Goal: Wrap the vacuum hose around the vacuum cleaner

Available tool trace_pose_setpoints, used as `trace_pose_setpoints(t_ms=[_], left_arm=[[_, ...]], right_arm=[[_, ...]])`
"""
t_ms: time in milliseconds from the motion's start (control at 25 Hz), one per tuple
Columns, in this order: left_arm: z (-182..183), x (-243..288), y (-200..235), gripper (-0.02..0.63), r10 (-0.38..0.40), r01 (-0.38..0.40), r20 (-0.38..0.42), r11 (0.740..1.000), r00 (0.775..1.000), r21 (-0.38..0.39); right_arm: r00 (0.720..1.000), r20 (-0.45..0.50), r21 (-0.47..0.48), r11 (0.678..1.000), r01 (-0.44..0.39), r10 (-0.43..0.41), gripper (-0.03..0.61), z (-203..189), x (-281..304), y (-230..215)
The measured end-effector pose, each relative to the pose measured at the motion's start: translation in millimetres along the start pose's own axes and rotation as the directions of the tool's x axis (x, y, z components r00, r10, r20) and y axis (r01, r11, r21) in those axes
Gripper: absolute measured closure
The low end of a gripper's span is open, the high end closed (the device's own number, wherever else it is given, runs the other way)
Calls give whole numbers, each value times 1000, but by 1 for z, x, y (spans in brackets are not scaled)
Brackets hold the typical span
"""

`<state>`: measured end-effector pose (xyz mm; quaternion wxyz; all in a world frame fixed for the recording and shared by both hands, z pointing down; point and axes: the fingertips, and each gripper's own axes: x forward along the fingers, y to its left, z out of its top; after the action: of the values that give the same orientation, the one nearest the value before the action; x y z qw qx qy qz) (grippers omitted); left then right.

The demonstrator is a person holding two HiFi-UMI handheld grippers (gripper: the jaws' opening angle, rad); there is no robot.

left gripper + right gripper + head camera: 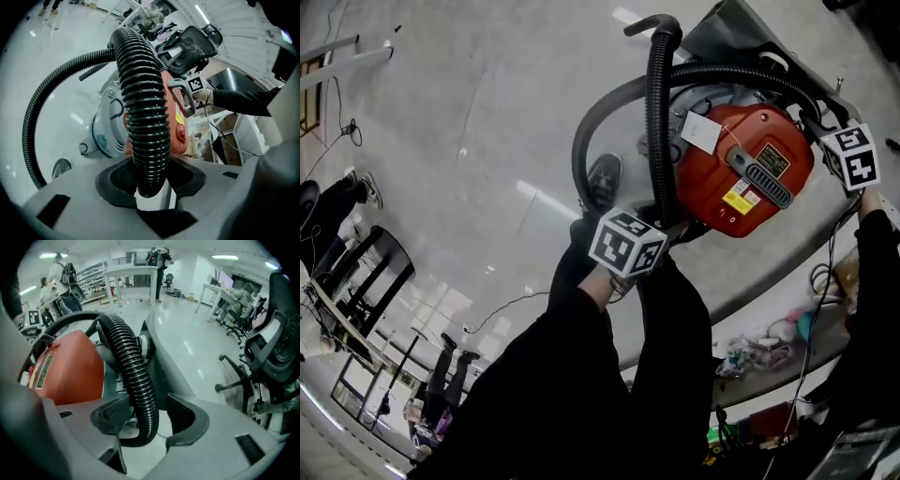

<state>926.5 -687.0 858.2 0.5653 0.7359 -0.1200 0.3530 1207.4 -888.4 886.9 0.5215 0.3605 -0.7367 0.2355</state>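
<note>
A pale grey polished floor (469,112) fills most of the head view, with ceiling lights reflected in it. The right gripper view shows an open workroom with white desks (215,291) at the upper right and black office chairs (267,348) down the right edge.

The vacuum cleaner (741,169) stands on the floor in the upper right of the head view, red lid facing the camera, with a white tag (703,131) beside it.

The black ribbed hose (659,122) has one stretch running almost straight up the frame, from the left gripper to a curved end at top centre. Another stretch arcs round the cleaner's left side and across its top towards the right gripper.

The left gripper (150,176) has its fingers (117,180) clenched on the hose, which rises upright from them. The right gripper (145,416) is released: the hose lies against one finger, while the other (187,420) stands clear of it.
</note>
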Motion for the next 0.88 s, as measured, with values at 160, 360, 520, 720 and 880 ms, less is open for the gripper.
trace_pose_setpoints(t_ms=[160, 360, 520, 720, 880], left_arm=[[-13, -28, -11, 425, -10, 11, 29, 1000, 1000, -5], [-71, -94, -4, 426, 3, -4, -6, 998, 1000, -59], [-91, -152, 37, 426, 36, -42, -60, 995, 998, -88], [-59, -209, 83, 426, 146, -134, -107, 985, 983, 112], [-34, -212, 86, 425, 209, -153, -155, 938, 966, 311]], right_arm=[[989, -141, -186, 982, 15, -41, 411, -12, 7, 3], [944, -319, 108, 993, -54, 86, 413, -83, -21, 8], [944, -278, 377, 924, -65, 180, 414, -133, -28, 48], [992, -100, 642, 766, 5, 77, 416, -144, -13, 85], [990, -135, 630, 768, 115, -38, 307, -160, -25, 81]])
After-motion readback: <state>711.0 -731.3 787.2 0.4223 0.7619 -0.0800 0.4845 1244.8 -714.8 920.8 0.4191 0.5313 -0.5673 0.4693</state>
